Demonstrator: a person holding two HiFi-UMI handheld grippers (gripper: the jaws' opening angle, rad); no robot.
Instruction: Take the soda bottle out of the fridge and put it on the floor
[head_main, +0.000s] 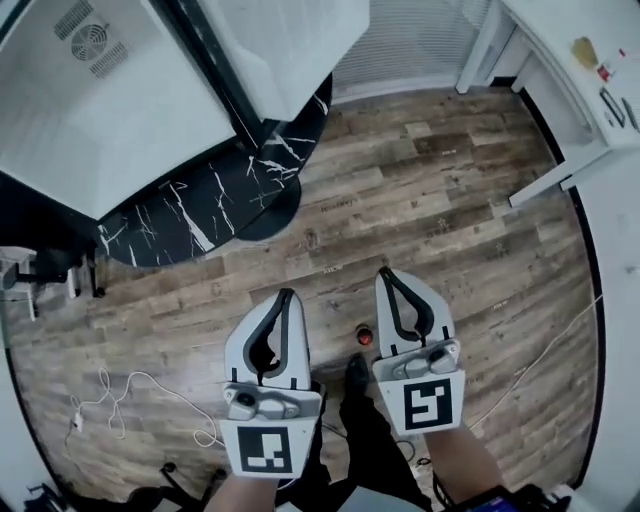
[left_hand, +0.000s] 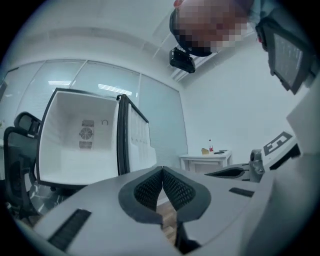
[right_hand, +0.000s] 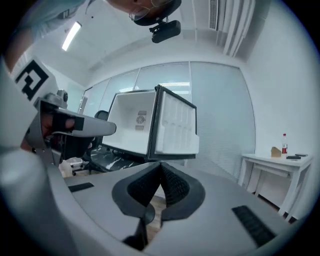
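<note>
Two tools are hanging over the wooden floor (head_main: 430, 190): we are seeing the left hand-held gripper (head_main: 287, 297) and the right hand-held gripper (head_main: 385, 275) both pinched closed, empty. The soda bottle (head_main: 365, 336) is standing on the floor between them. The white fridge (head_main: 110, 110) is gaping open; a white surface (head_main: 575, 110) is sitting far right.

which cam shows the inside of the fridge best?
Left gripper view. The fridge faces it nearly square, door open, cavity and back vent visible, no bottle inside. Right gripper view shows it smaller and at an angle. Head view looks steeply down and cuts it off at the top-left edge.
</note>
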